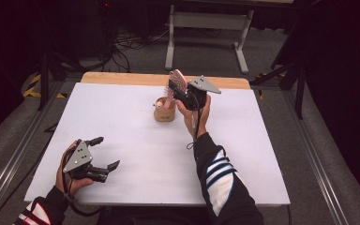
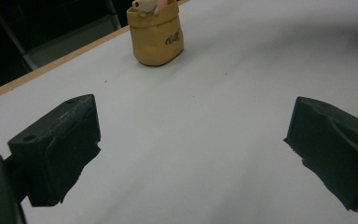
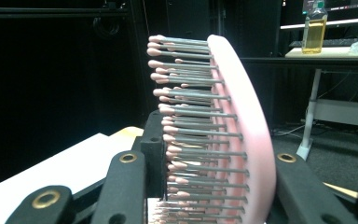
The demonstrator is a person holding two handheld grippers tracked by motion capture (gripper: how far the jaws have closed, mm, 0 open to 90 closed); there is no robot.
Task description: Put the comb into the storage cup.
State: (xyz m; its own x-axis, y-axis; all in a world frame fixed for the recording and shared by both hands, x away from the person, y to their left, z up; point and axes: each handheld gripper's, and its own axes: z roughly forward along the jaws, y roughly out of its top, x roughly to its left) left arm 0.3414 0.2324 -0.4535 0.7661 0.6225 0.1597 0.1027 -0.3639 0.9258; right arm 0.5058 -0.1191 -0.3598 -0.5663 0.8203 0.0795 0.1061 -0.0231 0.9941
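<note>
A: Hairbrush [image 3: 242, 130], pink, is held up over the far middle of the worktop [image 1: 136, 154], just above and beside the tan holder [image 1: 164, 110]. How will it handle?

B: Light and stiff, I'd judge; the smooth plastic back could slip, and the pins flex. Better held across the head's edges or the handle.

A: And the right gripper [image 1: 182, 90]?

B: Clamped on the brush head, pins against 1 jaw. The left gripper [image 1: 107, 153] rests near the front-left corner, spread wide, grasping nothing.
</note>
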